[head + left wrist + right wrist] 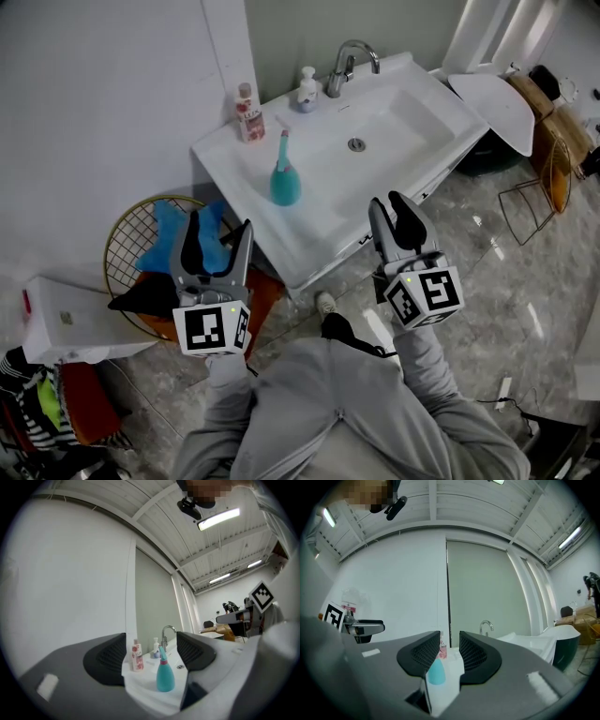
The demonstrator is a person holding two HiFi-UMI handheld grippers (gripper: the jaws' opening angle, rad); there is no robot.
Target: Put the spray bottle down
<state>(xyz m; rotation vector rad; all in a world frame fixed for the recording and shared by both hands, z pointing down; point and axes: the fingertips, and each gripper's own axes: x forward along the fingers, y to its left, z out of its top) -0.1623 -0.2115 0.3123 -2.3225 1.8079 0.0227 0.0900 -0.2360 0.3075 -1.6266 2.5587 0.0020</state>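
Observation:
A teal spray bottle stands upright on the white sink, at the left of the basin. No gripper touches it. My left gripper hovers in front of the sink over a wire basket, jaws wide apart and empty; the left gripper view frames the spray bottle far off between its fingers. My right gripper hangs off the sink's front edge to the right of the bottle, with a narrow gap between its jaws and nothing held. The right gripper view shows the spray bottle through that gap.
A pink-labelled bottle and a white pump bottle stand by the faucet at the sink's back. A wire basket with a blue cloth sits on the floor to the left, a wire stand to the right.

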